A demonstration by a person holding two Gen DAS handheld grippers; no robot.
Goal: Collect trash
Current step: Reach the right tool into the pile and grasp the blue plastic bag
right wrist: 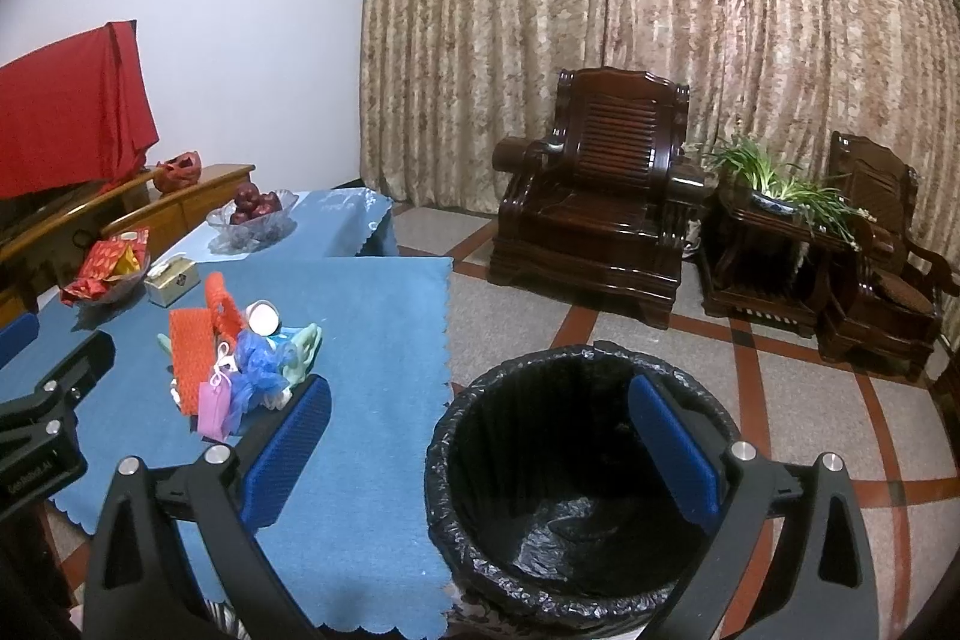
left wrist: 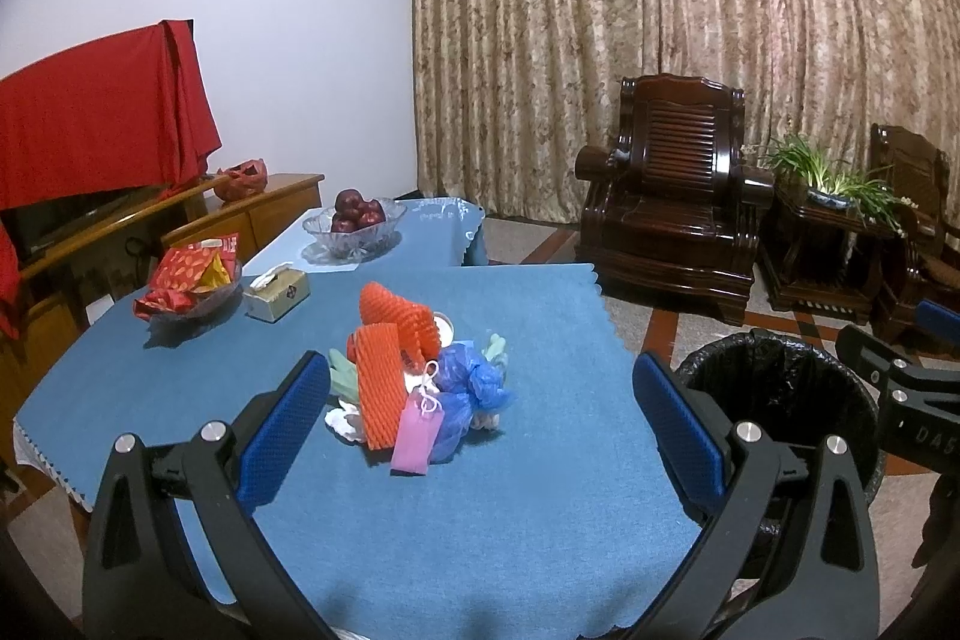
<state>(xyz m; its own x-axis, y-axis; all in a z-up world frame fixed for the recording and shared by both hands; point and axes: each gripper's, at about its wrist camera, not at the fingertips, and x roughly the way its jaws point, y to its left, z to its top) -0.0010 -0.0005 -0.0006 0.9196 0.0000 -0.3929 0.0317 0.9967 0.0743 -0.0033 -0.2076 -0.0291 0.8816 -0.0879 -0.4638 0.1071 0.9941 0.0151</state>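
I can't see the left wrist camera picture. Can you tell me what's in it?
An open left gripper hovers over a pile of trash, orange foam nets, a blue plastic bag and a pink tag, on a blue tablecloth. A black-lined bin stands on the floor to the right.

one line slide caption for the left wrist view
Open left claw faces a trash pile on the blue tablecloth, lined bin alongside.

My left gripper's (left wrist: 480, 436) bases run off the bottom edge, and its right finger (left wrist: 678, 436) covers part of the lined bin's (left wrist: 780, 388) rim. Under the orange foam nets (left wrist: 384, 376) lies something white (left wrist: 345, 421), possibly crumpled tissue; the pile's (right wrist: 240, 364) near edge is hidden behind my right gripper's (right wrist: 480, 448) left finger (right wrist: 288, 448).
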